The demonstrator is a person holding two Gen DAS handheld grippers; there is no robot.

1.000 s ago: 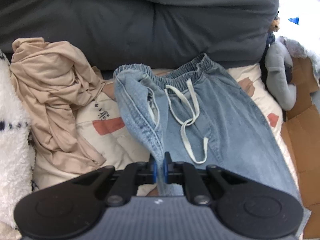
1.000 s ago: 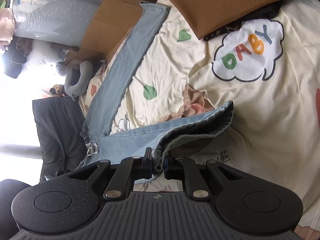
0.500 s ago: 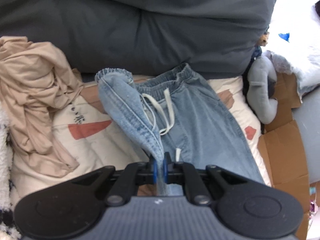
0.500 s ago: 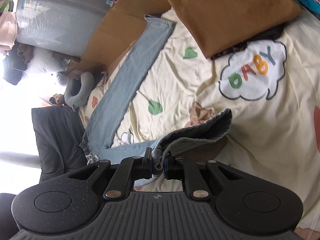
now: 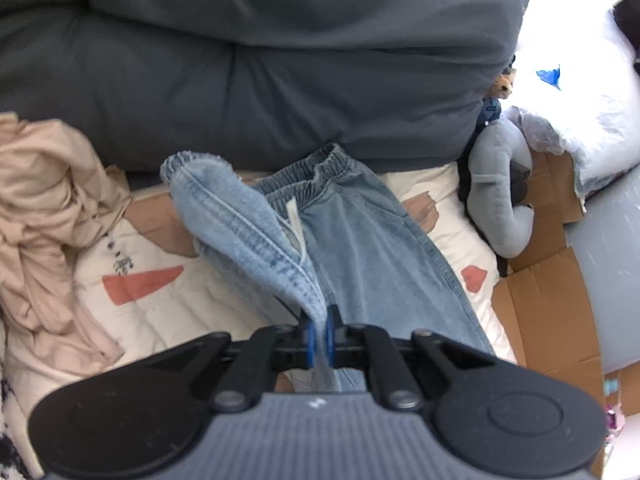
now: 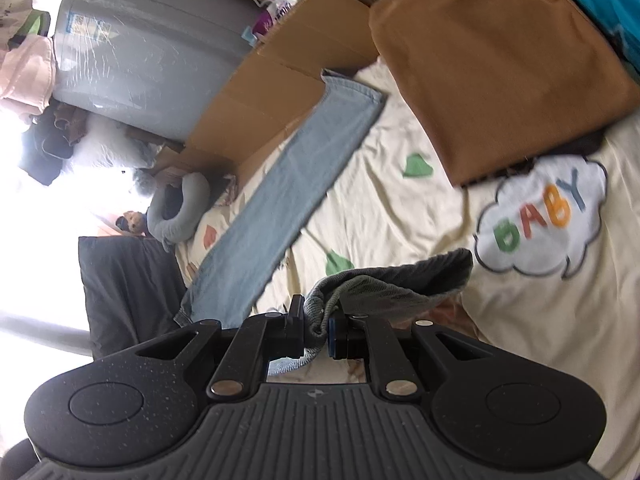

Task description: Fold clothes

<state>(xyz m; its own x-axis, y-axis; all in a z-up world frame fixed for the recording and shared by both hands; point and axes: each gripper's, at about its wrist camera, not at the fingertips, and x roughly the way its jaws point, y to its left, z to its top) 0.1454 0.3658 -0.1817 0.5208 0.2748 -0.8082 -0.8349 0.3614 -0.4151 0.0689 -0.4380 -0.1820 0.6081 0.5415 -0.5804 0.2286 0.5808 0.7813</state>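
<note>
Light blue jeans (image 5: 360,248) with an elastic waistband lie on a cream printed bedspread (image 5: 168,312). My left gripper (image 5: 319,334) is shut on the jeans' side edge near the waist, and that flap is lifted and draped over the rest. In the right wrist view one trouser leg (image 6: 288,200) lies stretched flat toward the cardboard. My right gripper (image 6: 318,330) is shut on the bunched hem of the other leg (image 6: 384,284), held above the bedspread (image 6: 520,340).
A dark grey duvet (image 5: 256,64) fills the back. A crumpled beige garment (image 5: 44,216) lies at the left, a grey neck pillow (image 5: 500,196) and flattened cardboard (image 5: 548,308) at the right. A folded brown cloth (image 6: 500,60) and a grey case (image 6: 144,52) lie beyond the trouser leg.
Both grippers have risen with the denim in them. The waist flap has swung over and now hides the white drawstring. The held hem hangs higher above the bedspread.
</note>
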